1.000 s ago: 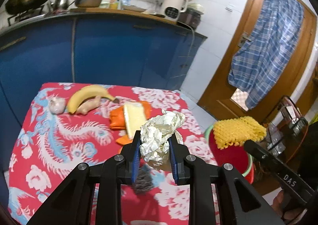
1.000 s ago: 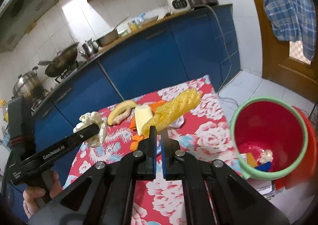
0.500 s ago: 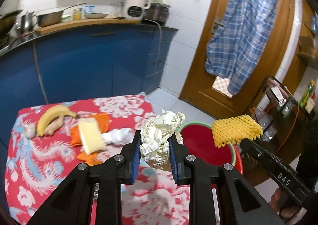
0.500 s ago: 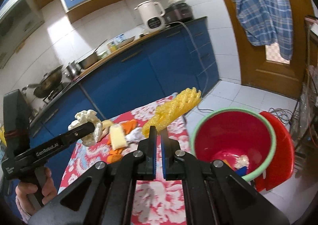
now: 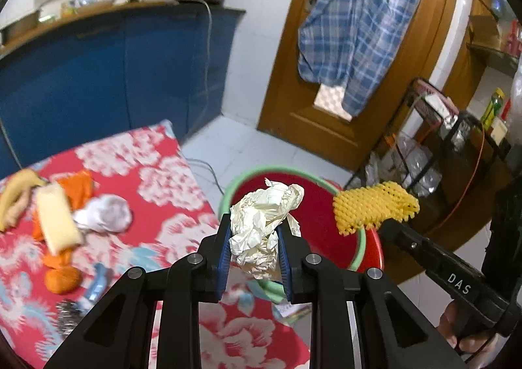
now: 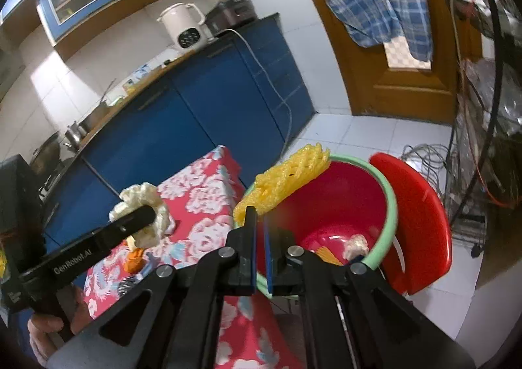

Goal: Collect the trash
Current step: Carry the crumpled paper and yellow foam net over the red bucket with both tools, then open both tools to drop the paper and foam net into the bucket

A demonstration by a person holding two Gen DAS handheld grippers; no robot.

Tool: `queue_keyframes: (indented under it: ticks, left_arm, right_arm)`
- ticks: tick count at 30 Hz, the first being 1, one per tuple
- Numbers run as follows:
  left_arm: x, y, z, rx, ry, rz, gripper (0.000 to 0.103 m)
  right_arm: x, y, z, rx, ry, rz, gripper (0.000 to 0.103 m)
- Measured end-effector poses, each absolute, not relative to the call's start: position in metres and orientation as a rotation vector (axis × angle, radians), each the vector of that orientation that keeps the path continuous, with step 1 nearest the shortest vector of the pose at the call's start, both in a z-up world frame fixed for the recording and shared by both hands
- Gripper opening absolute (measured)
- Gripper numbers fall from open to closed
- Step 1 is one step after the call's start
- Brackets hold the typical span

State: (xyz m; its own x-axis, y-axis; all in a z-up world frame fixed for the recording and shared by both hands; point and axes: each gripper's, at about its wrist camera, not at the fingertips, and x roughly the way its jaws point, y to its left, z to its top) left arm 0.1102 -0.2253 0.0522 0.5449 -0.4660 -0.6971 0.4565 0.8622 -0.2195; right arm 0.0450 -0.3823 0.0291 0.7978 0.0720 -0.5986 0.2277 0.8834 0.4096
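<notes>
My left gripper [image 5: 253, 232] is shut on a crumpled ball of cream paper [image 5: 261, 228], held over the table's right edge in front of the red bin with the green rim [image 5: 326, 202]. My right gripper [image 6: 259, 224] is shut on a yellow foam net [image 6: 284, 184], which hangs over the near left rim of the same bin [image 6: 388, 193]. In the right wrist view the paper ball [image 6: 143, 219] sits left of the bin, above the table. The bin holds some scraps [image 6: 355, 243] at its bottom.
The table with a red floral cloth [image 5: 169, 180] still bears a banana [image 5: 16, 193], orange peel [image 5: 62, 277], a yellow slab [image 5: 57, 222], a white wad [image 5: 104, 214] and a steel scourer [image 5: 67, 312]. A red lid [image 6: 421, 215] leans behind the bin. Blue cabinets, a door and a wire rack [image 6: 483, 140] surround.
Both grippers have swung rightward from over the table toward the red bin, still holding their loads. The bin now lies directly behind the paper ball and under the foam net.
</notes>
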Motion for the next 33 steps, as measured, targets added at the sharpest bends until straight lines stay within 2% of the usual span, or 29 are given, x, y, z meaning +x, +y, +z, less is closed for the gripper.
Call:
queue_keyframes:
  ticks: [12, 16, 20, 23, 24, 27, 33]
  left_arm:
    - [0.125, -0.262, 0.000, 0.057, 0.935, -0.575, 0.026]
    - [0.132, -0.269, -0.012, 0.067, 0.974, -0.573, 0.030]
    - [0.135, -0.272, -0.016, 0.088, 0.974, -0.567, 0.049]
    - [0.136, -0.270, -0.015, 0.075, 0.972, -0.566, 0.055]
    - [0.138, -0.269, -0.015, 0.071, 0.973, -0.566, 0.056]
    - [0.139, -0.264, -0.013, 0.060, 0.969, -0.553, 0.056]
    - [0.139, -0.252, -0.008, 0.043, 0.960, -0.523, 0.056]
  right_arm:
    - [0.053, -0.405, -0.012, 0.537, 0.717, -0.135, 0.006]
    - [0.056, -0.410, -0.020, 0.558, 0.736, -0.138, 0.008]
    - [0.059, -0.415, -0.026, 0.587, 0.749, -0.120, 0.011]
    - [0.061, -0.417, -0.027, 0.581, 0.750, -0.134, 0.011]
    - [0.061, -0.417, -0.027, 0.579, 0.748, -0.136, 0.013]
    - [0.062, -0.417, -0.026, 0.569, 0.748, -0.141, 0.032]
    - [0.062, -0.411, -0.020, 0.542, 0.751, -0.134, 0.036]
